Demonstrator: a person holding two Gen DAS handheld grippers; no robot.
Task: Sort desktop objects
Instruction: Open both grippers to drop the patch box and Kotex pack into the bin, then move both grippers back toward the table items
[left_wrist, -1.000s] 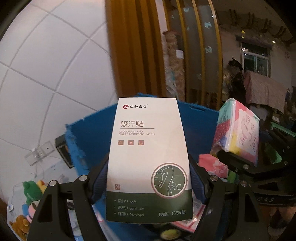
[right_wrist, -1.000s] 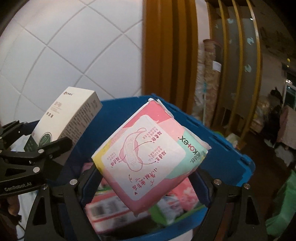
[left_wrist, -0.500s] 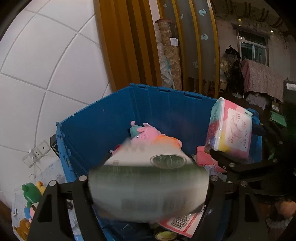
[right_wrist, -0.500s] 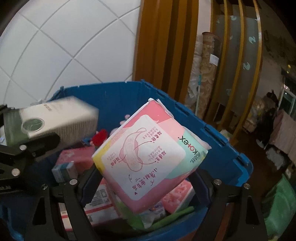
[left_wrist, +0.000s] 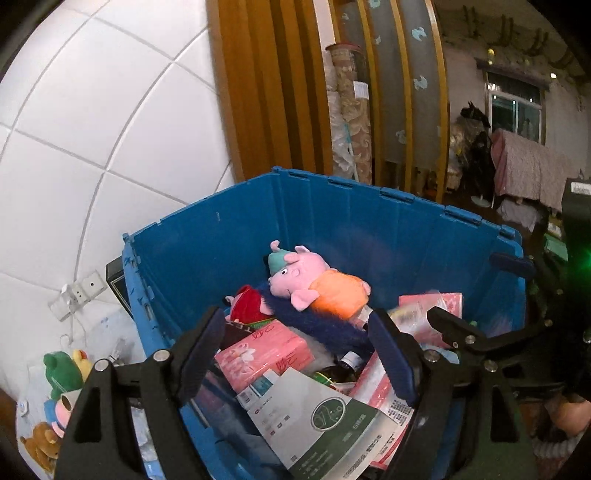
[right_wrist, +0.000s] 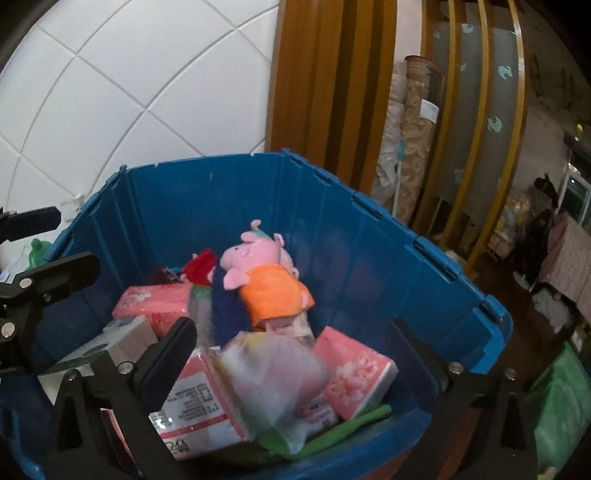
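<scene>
A deep blue plastic crate (left_wrist: 207, 258) with ribbed walls holds a jumble of goods. Against its far wall lies a pink plush pig in an orange dress and teal cap (left_wrist: 314, 282), resting on a dark blue fuzzy toy (left_wrist: 317, 325), with a red plush piece (left_wrist: 249, 302) just beside it toward the crate's left wall. Nearer the front sit pink flower-printed tissue packs (left_wrist: 266, 354). The white and dark green cardboard box with a round emblem (left_wrist: 325, 421) lies tilted on top of the heap at the crate's near edge, directly below the left gripper (left_wrist: 295, 358), whose blue-padded jaws are spread wide with nothing between them.

In the right wrist view, the soft pink and pastel plastic-wrapped pack (right_wrist: 273, 373) shows blurred above the heap near the crate's front edge, between two pink tissue packs; whether it rests on them cannot be told. The right gripper (right_wrist: 291, 354) is released too, fingers apart and empty. A green strip (right_wrist: 351, 424) lies along the front wall.

Outside the crate's left wall, small plush toys (left_wrist: 62, 373) sit by the white tiled wall (left_wrist: 92, 110).
</scene>
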